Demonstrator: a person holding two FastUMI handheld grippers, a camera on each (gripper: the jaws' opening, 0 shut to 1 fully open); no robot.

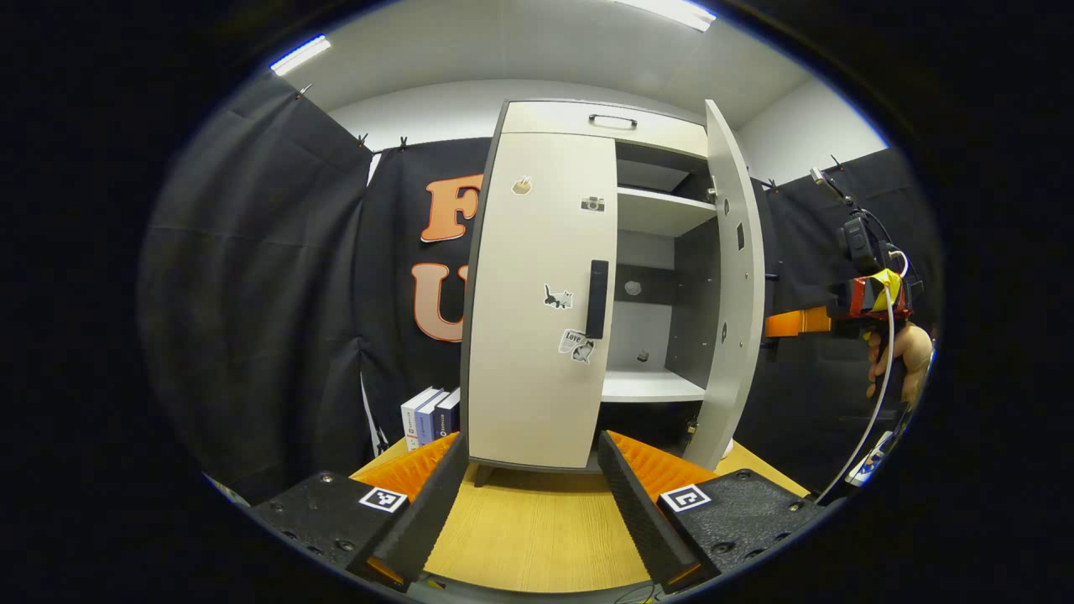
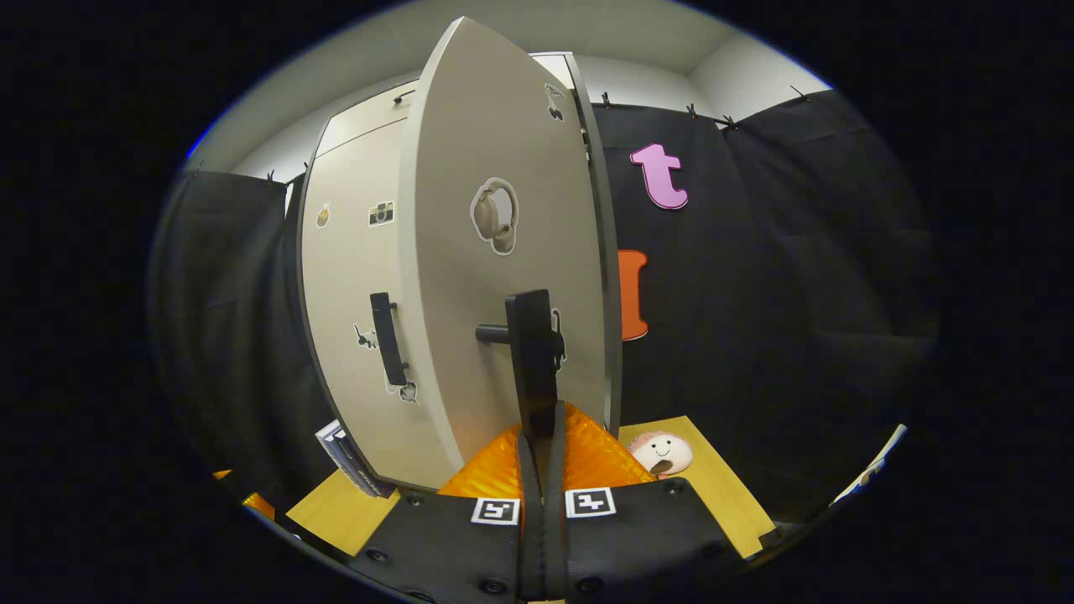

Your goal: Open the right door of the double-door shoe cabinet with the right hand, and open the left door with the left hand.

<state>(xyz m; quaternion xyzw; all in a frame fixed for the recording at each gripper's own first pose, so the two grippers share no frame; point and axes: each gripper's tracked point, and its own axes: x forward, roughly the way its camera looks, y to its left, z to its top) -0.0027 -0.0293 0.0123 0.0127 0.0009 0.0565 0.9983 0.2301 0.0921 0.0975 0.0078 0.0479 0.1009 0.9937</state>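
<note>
The beige shoe cabinet [image 1: 537,302] stands on a wooden table. Its left door [image 1: 529,252] is closed, and the black handle [image 1: 596,299] sits at that door's right edge. My left gripper [image 1: 533,438] is open low in front of this door, apart from it, with nothing between its fingers. The right door [image 1: 734,285] is swung wide open. In the right gripper view, my right gripper [image 2: 537,415] is shut on the right door's black handle [image 2: 530,352]. The right gripper's orange fingers [image 1: 793,322] and the hand holding it also appear beyond the open door.
Inside the open half are white shelves [image 1: 663,214], with a small object on the back wall. Several books [image 1: 430,415] stand left of the cabinet on the table [image 1: 537,528]. A small plush toy [image 2: 663,453] lies to the cabinet's right. Black cloth walls surround the booth.
</note>
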